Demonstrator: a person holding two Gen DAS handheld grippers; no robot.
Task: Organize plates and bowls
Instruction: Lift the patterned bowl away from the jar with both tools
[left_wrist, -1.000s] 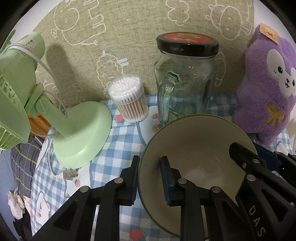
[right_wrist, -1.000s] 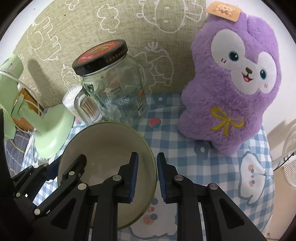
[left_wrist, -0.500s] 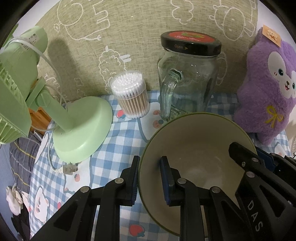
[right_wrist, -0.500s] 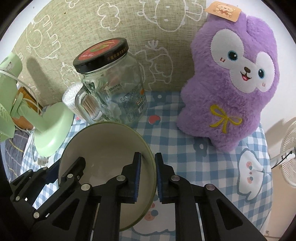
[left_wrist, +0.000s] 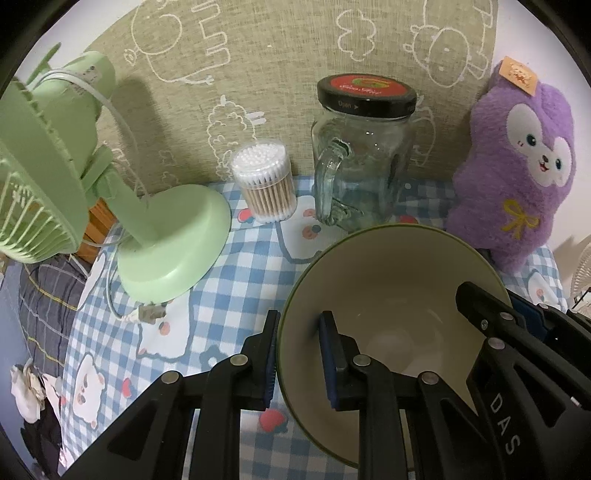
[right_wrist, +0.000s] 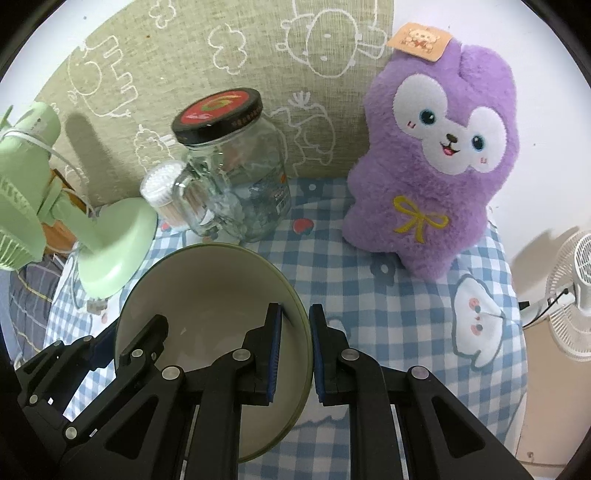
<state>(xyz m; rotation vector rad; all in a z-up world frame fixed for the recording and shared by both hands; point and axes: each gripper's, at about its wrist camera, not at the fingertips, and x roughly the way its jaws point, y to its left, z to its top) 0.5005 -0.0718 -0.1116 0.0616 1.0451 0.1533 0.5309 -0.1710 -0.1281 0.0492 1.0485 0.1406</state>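
Green fan (left_wrist: 70, 192) stands far left on the checked cloth (left_wrist: 236, 280), its round base just beside a tub of cotton swabs (left_wrist: 266, 181). Right of the swabs, a glass jar (left_wrist: 362, 162) with a black lid and a handle, then a purple plush (left_wrist: 517, 166) against the patterned backdrop; a white fan (right_wrist: 572, 291) stands off the surface at far right.

Bowl (left_wrist: 391, 291): cream inside, olive-green rim and outside, deep, plain, empty, tilted toward the cameras, in front of the jar near the middle of the surface. Whether its base touches the cloth cannot be told.

Left gripper (left_wrist: 295, 354) is clamped on the bowl's left rim, one blue pad outside, one inside. Right gripper (right_wrist: 295, 347) has just been closing and pinches the right rim the same way, wall between its pads. Each gripper shows in the other's view across the bowl.
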